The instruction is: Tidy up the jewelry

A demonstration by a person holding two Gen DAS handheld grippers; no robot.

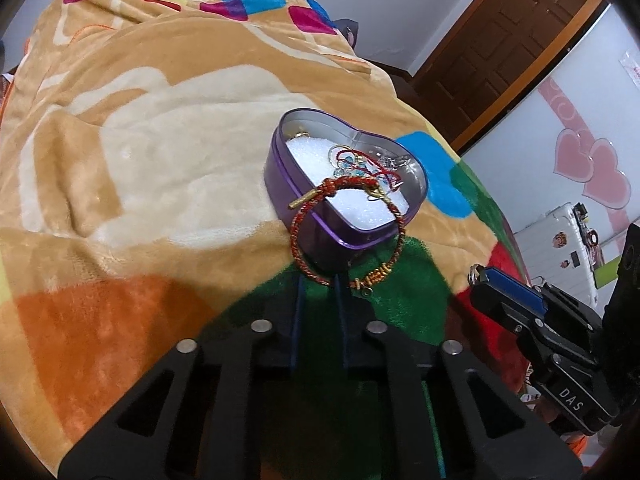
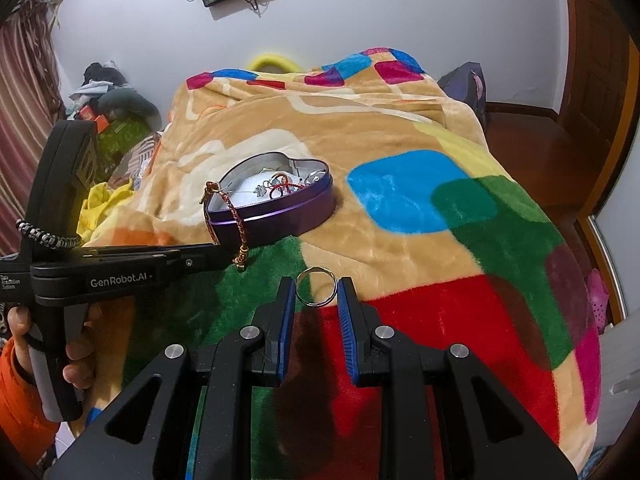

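Observation:
A purple heart-shaped tin (image 1: 308, 216) (image 2: 280, 212) with white foam and several pieces of jewelry sits on the blanket. My left gripper (image 1: 320, 280) (image 2: 218, 246) is shut on a red and gold braided bracelet (image 1: 298, 236) (image 2: 234, 216) and holds it upright against the tin's near edge. My right gripper (image 2: 316, 290) (image 1: 478, 276) is shut on a silver ring (image 2: 316, 286) held between its blue pads, above the blanket in front of the tin.
A plush multicoloured blanket (image 2: 400, 240) (image 1: 120, 160) covers the bed. Clutter of clothes and boxes (image 2: 108, 128) lies at the left. A brown door (image 1: 520, 40) and a white suitcase (image 1: 560, 240) stand to the right.

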